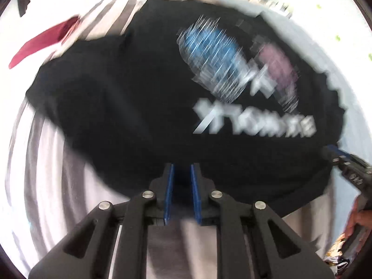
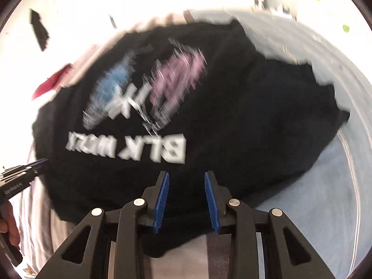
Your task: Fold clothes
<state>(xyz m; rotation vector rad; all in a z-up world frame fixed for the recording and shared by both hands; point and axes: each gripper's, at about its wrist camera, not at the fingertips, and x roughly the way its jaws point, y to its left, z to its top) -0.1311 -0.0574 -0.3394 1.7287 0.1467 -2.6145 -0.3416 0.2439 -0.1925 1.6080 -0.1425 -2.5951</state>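
A black T-shirt (image 1: 130,97) with a blue and pink print and white lettering lies spread on a striped bed cover, blurred by motion in both views. My left gripper (image 1: 181,169) is shut on the shirt's near hem, with black cloth filling the narrow gap between its blue pads (image 1: 169,193). It also shows at the shirt's left edge as the left gripper (image 2: 43,161). My right gripper (image 2: 186,176) holds the same hem further right, its pads (image 2: 161,200) a little wider apart around the bunched cloth. The right gripper (image 1: 334,151) appears again at the shirt's right edge.
A dark red garment (image 1: 44,41) lies on the cover beyond the shirt's far left. The grey-and-white striped bed cover (image 1: 46,162) runs under everything, light blue at the right (image 2: 325,186). A person's hand (image 1: 358,218) grips the right tool's handle.
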